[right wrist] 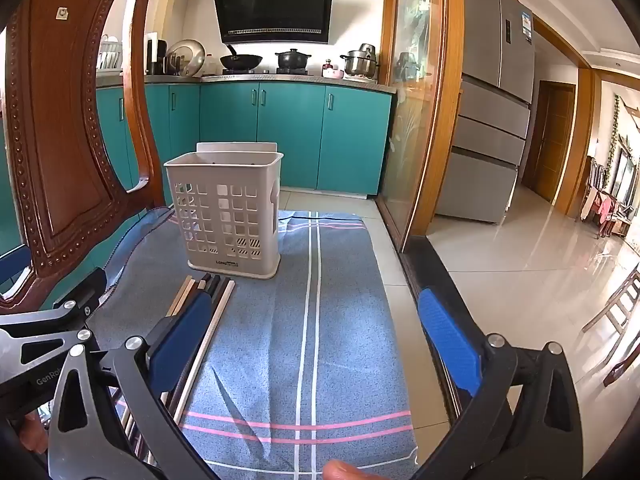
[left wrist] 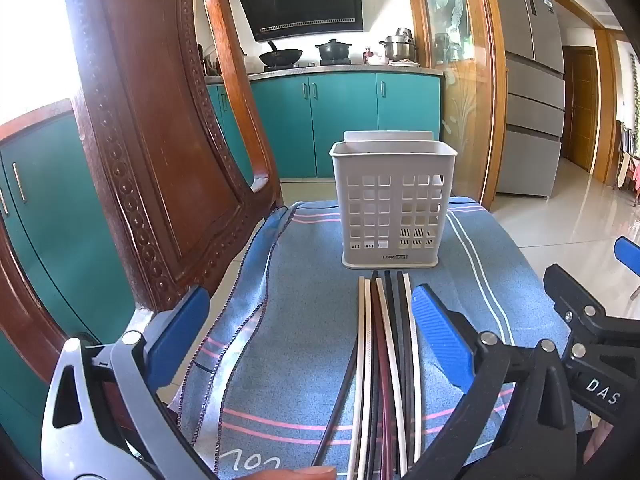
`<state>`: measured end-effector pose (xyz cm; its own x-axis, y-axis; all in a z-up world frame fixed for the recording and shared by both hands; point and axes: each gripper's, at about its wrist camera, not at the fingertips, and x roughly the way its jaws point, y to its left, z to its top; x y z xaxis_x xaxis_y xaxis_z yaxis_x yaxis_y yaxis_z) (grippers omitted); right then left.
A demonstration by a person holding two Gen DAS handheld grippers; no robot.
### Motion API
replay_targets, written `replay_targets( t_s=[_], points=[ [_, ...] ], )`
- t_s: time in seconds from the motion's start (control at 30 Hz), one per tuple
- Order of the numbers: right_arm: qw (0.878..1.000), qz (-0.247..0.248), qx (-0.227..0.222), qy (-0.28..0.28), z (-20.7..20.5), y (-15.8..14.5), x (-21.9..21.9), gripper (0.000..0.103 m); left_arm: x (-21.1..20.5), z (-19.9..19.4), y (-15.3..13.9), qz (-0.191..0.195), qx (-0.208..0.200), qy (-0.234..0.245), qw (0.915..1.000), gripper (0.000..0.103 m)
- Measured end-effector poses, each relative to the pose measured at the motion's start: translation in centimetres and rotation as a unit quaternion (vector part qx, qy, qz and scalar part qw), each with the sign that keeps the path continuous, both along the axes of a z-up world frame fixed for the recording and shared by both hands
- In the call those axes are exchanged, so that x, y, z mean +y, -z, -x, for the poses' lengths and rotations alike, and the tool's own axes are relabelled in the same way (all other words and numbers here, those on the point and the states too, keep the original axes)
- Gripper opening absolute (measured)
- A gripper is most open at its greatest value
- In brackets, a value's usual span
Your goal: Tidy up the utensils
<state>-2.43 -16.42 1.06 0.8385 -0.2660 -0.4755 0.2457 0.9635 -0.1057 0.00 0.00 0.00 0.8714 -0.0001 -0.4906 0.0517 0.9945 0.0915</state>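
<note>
A pale grey slotted utensil holder (left wrist: pixel 391 204) (right wrist: pixel 228 212) stands upright on a blue striped cloth (left wrist: pixel 304 320) (right wrist: pixel 336 312). Several chopsticks (left wrist: pixel 384 360) (right wrist: pixel 218 320), white, black and dark red, lie side by side on the cloth just in front of the holder, tips toward it. My left gripper (left wrist: pixel 312 332) hovers open above the cloth, its blue right pad beside the chopsticks, nothing between its pads. My right gripper (right wrist: pixel 316 336) is open too, over bare cloth to the right of the chopsticks; its left finger hides part of them. The right gripper's black body (left wrist: pixel 580 320) shows in the left wrist view.
A carved wooden chair back (left wrist: pixel 160 152) (right wrist: pixel 68 140) rises close on the left. Teal kitchen cabinets (left wrist: pixel 340 120) (right wrist: pixel 280 132) with pots on the stove lie behind. A glass sliding door (right wrist: pixel 416 120) and a grey fridge (right wrist: pixel 492 100) stand to the right, tiled floor beyond the cloth's right edge.
</note>
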Motion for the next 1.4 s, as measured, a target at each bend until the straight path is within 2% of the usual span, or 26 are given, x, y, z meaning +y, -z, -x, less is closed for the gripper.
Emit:
replay_targets(
  t_s=[0.9,0.93,1.4],
  points=[
    [1.0,0.001,-0.001,0.0,0.0,0.0,0.1,0.101,-0.1,0.3,-0.6,0.002,0.004,-0.004,1.0,0.1],
    [1.0,0.001,-0.001,-0.001,0.0,-0.1,0.1,0.101,0.1,-0.2,0.2,0.002,0.004,-0.002,1.0,0.1],
    [1.0,0.001,-0.002,0.0,0.0,-0.1,0.0,0.101,0.1,-0.3,0.2,0.002,0.005,-0.002,1.0,0.1]
  ],
)
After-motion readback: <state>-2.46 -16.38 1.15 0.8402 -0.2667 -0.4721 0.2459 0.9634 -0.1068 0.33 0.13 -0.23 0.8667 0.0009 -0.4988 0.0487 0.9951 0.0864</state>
